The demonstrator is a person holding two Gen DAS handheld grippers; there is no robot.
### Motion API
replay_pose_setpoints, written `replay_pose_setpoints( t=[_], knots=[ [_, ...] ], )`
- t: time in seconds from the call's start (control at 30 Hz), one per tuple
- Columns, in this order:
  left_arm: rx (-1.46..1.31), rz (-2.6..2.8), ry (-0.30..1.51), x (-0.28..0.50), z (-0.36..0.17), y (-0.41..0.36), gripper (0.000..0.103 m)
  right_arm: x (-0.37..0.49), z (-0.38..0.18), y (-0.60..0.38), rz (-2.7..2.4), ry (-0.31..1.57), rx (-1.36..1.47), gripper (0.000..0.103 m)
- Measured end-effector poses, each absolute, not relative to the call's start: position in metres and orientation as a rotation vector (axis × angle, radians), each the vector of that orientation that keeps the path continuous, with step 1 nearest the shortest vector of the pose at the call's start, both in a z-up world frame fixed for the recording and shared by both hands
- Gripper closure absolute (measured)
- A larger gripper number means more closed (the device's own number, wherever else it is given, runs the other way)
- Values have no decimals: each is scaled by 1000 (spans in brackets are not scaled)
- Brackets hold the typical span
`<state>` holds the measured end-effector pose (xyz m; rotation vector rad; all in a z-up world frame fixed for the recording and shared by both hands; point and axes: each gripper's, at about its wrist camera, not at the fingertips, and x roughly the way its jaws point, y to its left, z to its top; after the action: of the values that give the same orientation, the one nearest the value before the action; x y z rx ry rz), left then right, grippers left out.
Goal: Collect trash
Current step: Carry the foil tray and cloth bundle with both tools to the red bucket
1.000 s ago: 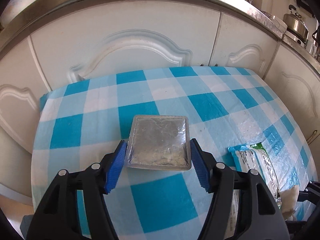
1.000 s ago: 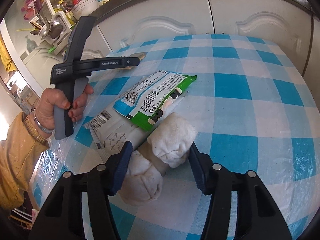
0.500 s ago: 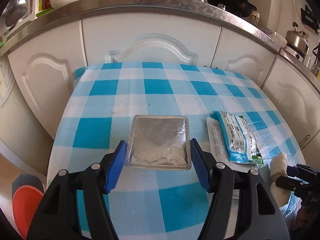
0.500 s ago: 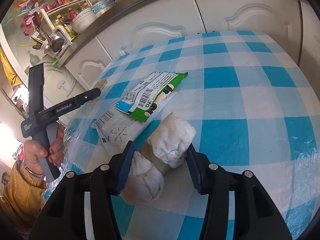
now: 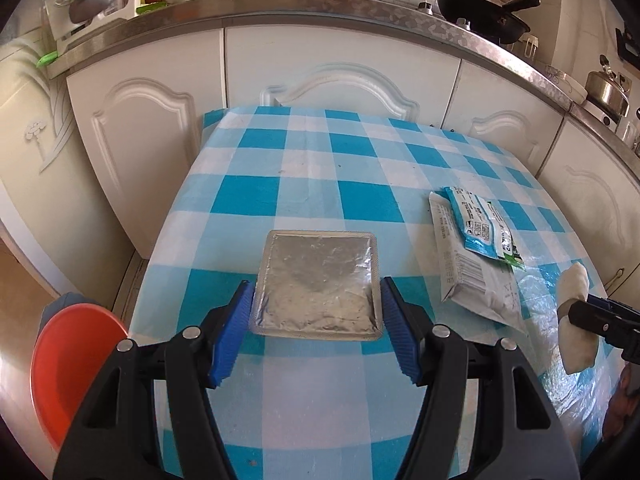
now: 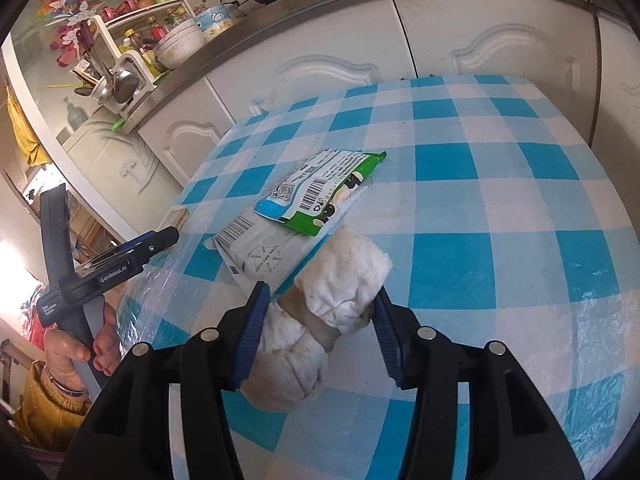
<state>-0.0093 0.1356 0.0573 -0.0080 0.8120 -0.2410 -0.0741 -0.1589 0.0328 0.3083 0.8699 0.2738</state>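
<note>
While the left hand-held gripper [image 5: 316, 320] pinches a foil tray [image 5: 318, 280], the right hand-held gripper [image 6: 316, 332] squeezes a rag [image 6: 320, 312] (white, banded). Both hang over the table [image 5: 320, 152].

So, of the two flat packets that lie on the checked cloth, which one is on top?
The blue and green printed packet lies on top, partly covering the white packet with the barcode, which rests directly on the blue checked cloth.
</note>
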Motion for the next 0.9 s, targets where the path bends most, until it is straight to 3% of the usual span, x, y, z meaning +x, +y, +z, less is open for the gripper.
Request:
replay_pose_setpoints(
  t=[0.9],
  knots=[
    [-87,-9,805,-65,57,250,39,-74,64,-46,424,886,128,51]
  ],
)
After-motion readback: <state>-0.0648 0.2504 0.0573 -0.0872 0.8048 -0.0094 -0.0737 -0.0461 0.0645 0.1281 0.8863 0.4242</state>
